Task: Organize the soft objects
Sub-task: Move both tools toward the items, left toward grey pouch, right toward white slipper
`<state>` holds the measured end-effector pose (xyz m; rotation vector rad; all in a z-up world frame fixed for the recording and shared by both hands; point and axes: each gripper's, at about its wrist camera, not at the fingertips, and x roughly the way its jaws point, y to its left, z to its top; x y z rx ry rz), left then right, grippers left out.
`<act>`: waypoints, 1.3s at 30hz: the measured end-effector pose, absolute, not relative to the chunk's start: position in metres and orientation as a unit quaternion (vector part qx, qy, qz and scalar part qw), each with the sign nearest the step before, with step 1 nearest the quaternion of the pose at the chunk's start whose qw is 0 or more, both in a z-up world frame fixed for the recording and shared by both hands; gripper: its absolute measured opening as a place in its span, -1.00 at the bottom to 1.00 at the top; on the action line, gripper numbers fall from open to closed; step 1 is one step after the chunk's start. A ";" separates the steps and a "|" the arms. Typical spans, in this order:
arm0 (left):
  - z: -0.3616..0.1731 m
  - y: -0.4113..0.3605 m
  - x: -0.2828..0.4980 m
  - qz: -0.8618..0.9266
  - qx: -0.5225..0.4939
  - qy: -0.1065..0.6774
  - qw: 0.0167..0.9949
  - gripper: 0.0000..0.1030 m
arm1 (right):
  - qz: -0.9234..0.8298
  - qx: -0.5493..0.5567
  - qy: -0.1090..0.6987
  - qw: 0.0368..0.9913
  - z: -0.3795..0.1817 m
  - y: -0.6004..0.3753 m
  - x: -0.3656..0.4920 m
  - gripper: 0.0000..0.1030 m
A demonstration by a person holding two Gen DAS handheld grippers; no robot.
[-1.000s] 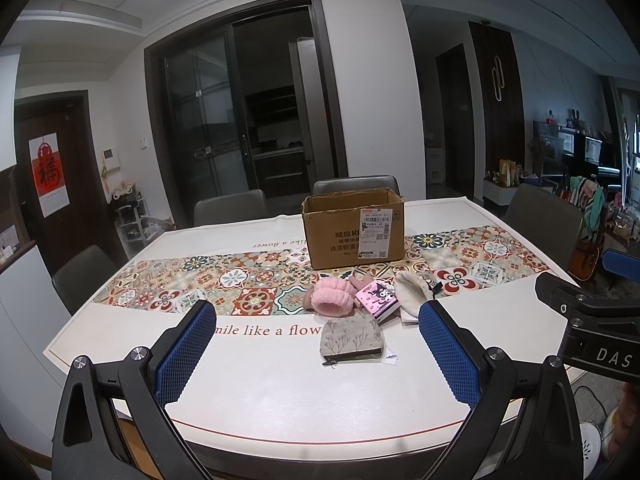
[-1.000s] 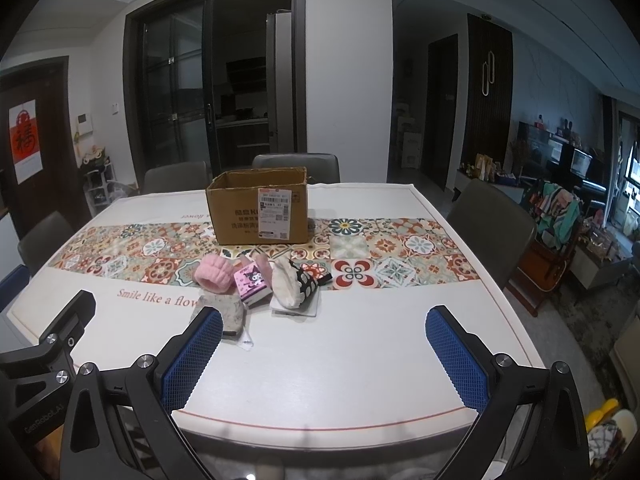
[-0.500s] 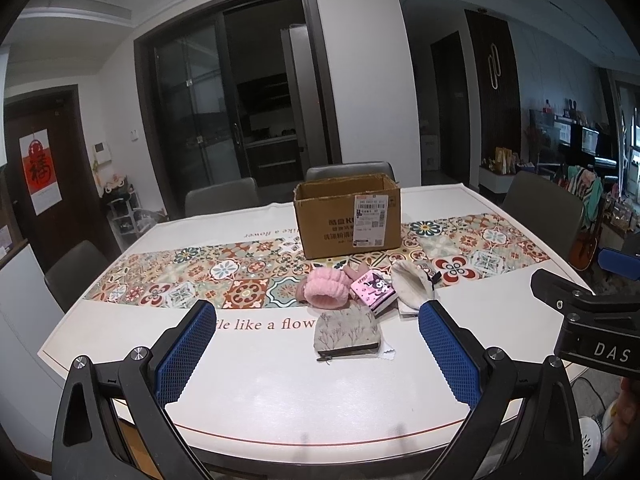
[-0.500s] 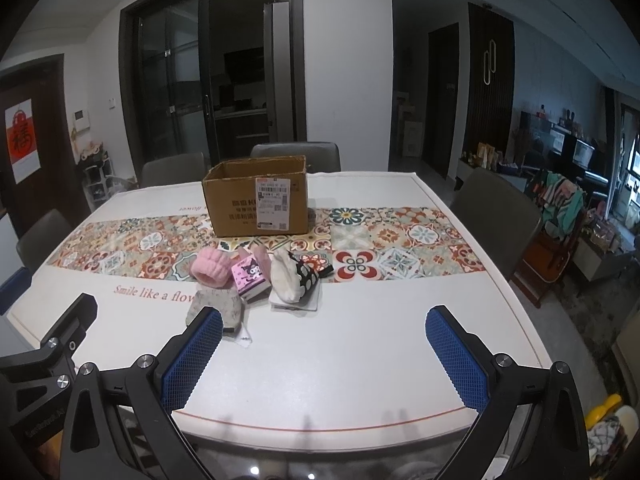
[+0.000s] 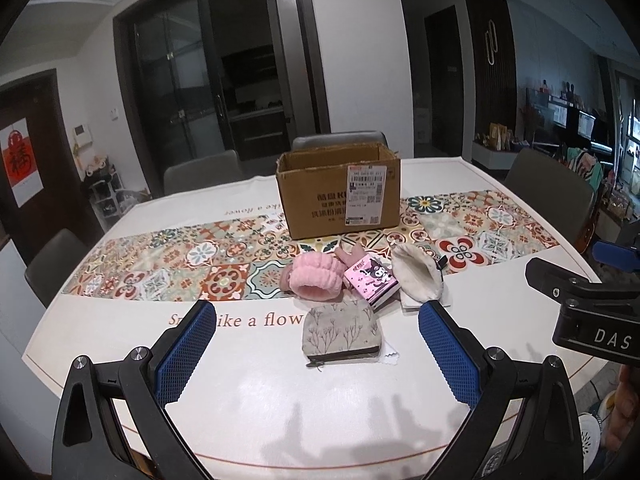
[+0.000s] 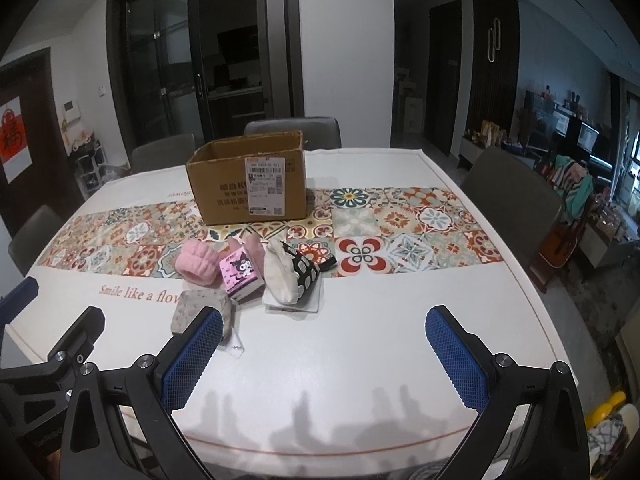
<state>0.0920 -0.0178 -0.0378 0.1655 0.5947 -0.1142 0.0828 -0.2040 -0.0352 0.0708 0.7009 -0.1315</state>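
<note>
Both my grippers hover wide apart and empty over the near edge of the table [image 5: 120, 332].

Soft things lie clustered ahead of my left gripper [image 5: 316, 356]: a grey pouch [image 5: 341, 332] nearest, then a pink band [image 5: 316, 278], a pink packet [image 5: 371, 281] and a cream mitten [image 5: 418, 276] just beside one another. Behind them an open box [image 5: 340, 192] stands on the tiled runner [image 5: 180, 264]. My right gripper [image 6: 324, 356] faces bare tabletop, the pile off to its left; a patterned black bag [image 6: 308, 272] leans on the mitten. Chairs [image 6: 508, 196] ring the table.
</note>
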 end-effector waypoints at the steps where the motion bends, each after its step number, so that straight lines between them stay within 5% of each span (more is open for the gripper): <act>1: -0.040 -0.017 0.098 -0.057 0.081 0.297 0.950 1.00 | -0.064 0.034 0.345 0.936 -0.036 -0.204 0.087 1.00; 28: -0.100 -0.011 0.215 -0.115 0.061 0.415 0.900 1.00 | -0.067 0.046 0.434 0.897 -0.082 -0.190 0.211 0.77; 39: -0.130 -0.029 0.228 -0.090 0.018 0.461 0.883 1.00 | 0.014 0.030 0.482 0.876 -0.116 -0.202 0.247 0.51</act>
